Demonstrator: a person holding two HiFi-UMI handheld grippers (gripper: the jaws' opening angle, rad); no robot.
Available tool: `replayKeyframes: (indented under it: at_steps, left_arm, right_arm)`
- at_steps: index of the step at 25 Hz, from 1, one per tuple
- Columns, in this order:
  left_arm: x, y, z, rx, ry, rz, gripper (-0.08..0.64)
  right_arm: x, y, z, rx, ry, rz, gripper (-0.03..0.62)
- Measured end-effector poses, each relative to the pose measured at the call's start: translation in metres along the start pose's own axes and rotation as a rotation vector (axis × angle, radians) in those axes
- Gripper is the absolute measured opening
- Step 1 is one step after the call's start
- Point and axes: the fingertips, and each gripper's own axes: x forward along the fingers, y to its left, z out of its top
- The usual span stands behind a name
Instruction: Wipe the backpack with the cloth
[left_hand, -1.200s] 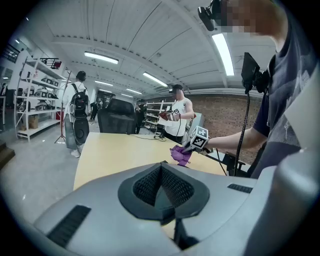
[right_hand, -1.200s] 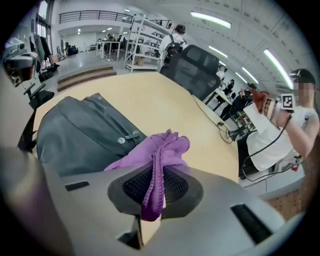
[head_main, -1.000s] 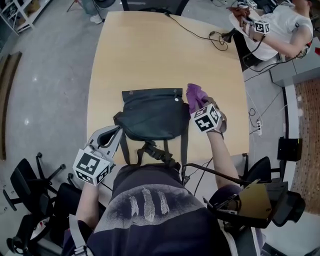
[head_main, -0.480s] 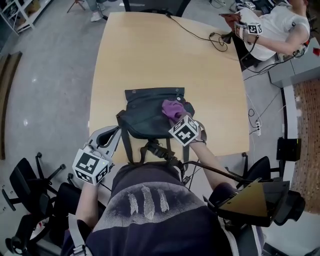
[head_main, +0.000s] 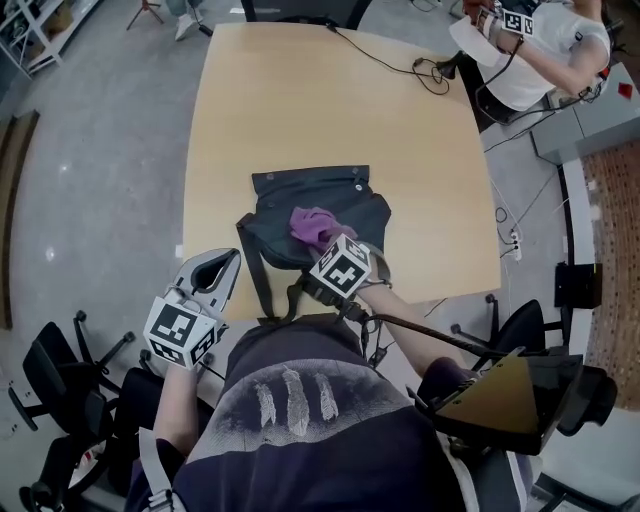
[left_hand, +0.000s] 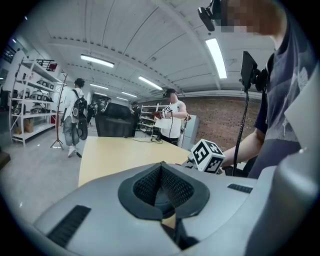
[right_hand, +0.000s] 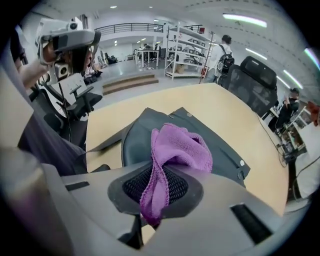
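Pinching one cloth (head_main: 312, 222) over one backpack (head_main: 276, 200)

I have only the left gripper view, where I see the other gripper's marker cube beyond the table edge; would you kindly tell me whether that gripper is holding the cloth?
Observer: Yes. The right gripper is shut on the purple cloth, which bunches up above its jaws.
Operator: Thank you. Where is the cloth relative to the backpack?
Observer: In the head view it sits over the middle of the dark backpack.
Operator: And where does the backpack lie?
Observer: It lies flat at the near edge of the table, with its straps hanging over that edge toward the person.
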Motion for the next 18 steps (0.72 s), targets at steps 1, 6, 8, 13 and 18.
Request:
replayKeyframes:
  at_steps: [1,6,8,13,18]
  left_arm:
    - [-0.002,0.001,-0.001,0.001,-0.001,-0.001,0.006]
    - [-0.008,0.003,-0.003,-0.004,-0.008,-0.006,0.006]
    - [-0.013,0.001,-0.003,-0.01,-0.011,-0.005,0.006]
    - [-0.02,0.013,0.005,0.017,-0.024,-0.041,0.006]
    - [-0.014,0.01,0.005,0.013,-0.03,-0.056,0.006]
  right_arm:
    - [0.0,0.005,0.003,0.017,-0.012,0.016,0.029]
    - [0.004,0.036,0.024,0.114,-0.093,0.154,0.029]
    - [0.001,0.053,0.036,0.187,-0.143,0.254,0.029]
    - [-0.019,0.07,0.084,0.401,-0.336,0.434,0.029]
    - [-0.05,0.049,0.104,0.487,-0.496,0.43,0.029]
